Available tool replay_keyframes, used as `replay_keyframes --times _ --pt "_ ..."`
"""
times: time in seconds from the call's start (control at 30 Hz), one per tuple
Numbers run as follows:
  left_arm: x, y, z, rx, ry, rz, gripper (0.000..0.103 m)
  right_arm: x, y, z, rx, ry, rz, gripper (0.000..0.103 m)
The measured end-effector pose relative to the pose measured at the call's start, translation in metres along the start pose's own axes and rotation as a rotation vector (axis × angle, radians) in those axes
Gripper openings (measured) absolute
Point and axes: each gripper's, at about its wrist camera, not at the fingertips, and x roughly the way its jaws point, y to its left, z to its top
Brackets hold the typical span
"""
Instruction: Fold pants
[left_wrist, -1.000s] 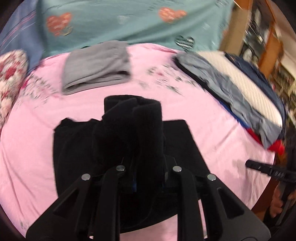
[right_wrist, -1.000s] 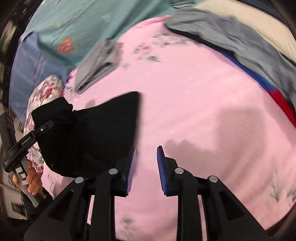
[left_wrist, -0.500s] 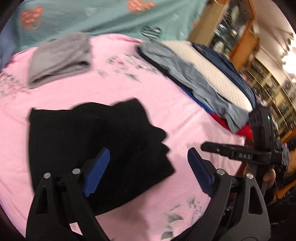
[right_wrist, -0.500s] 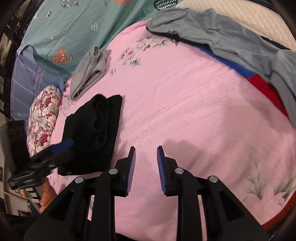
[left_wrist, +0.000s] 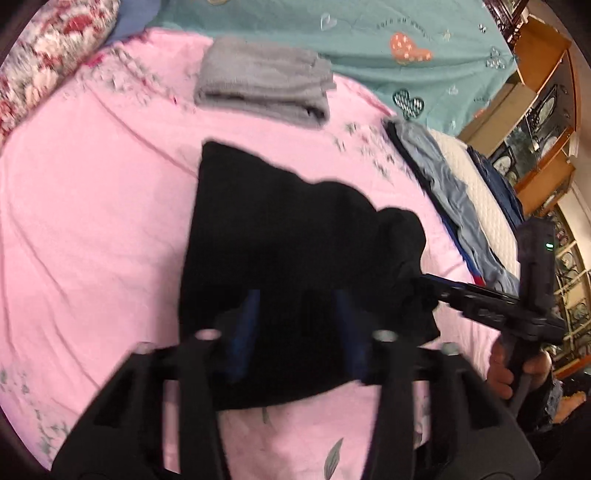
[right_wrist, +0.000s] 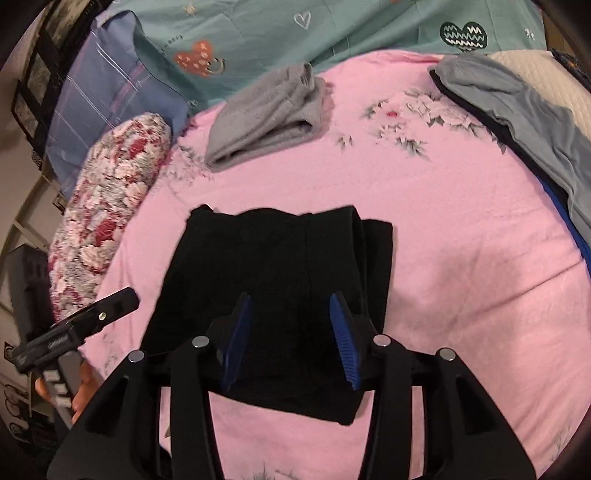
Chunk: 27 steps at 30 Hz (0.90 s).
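The black pants (left_wrist: 280, 229) lie folded on the pink bedsheet (left_wrist: 92, 221), with a thicker fold along their right side. My left gripper (left_wrist: 297, 317) hangs blurred over their near edge, jaws closing with a gap still between the blue pads; no cloth is visibly pinched. In the right wrist view the left gripper (right_wrist: 125, 299) sits just off the left edge of the pants (right_wrist: 273, 258). My right gripper (right_wrist: 290, 325) hovers over their near part, jaws opening, nothing pressed between the pads. In the left wrist view the right gripper (left_wrist: 424, 282) reaches their right edge.
A folded grey garment (right_wrist: 266, 110) lies behind the pants. A pile of grey and blue clothes (right_wrist: 517, 107) runs along the bed's right side. A floral pillow (right_wrist: 107, 206) lies left, a teal heart-print sheet (right_wrist: 332, 26) behind. A wooden cabinet (left_wrist: 535, 92) stands at right.
A second ago my left gripper held the black pants up; it then let go, opened wide, and has narrowed again. My right gripper swung from the bare sheet to over the pants and widened slightly.
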Motion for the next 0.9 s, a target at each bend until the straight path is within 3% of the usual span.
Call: replay_keyframes --times 0.03,0.1,0.2,0.37,0.5,0.63,0.77,0.9 --pt "0.012 0.002 -0.005 0.012 0.047 0.015 0.010 0.012 0.001 -0.003 -0.020 0.044 -0.031 0.026" --pt "0.025 0.009 -0.013 0.003 0.084 0.029 0.008 0.037 0.000 -0.012 -0.068 0.151 -0.136 0.021" --pt "0.018 0.011 -0.015 0.004 0.070 0.010 0.008 0.033 0.010 -0.006 -0.102 0.181 -0.203 0.022" --pt "0.017 0.013 -0.017 -0.021 0.092 0.017 0.011 0.008 0.084 0.039 -0.265 0.067 -0.032 0.022" --pt "0.013 0.006 -0.019 -0.007 0.101 0.068 0.013 0.078 0.152 0.073 -0.368 0.206 0.117 0.017" --pt "0.013 0.002 -0.019 0.017 0.107 0.103 0.013 0.150 0.179 0.087 -0.405 0.273 -0.031 0.013" --pt "0.014 0.004 -0.020 0.019 0.109 0.102 0.013 0.193 0.172 0.086 -0.383 0.324 -0.163 0.011" --pt "0.017 0.007 -0.020 0.012 0.115 0.096 0.013 0.214 0.159 0.084 -0.350 0.344 -0.177 0.011"
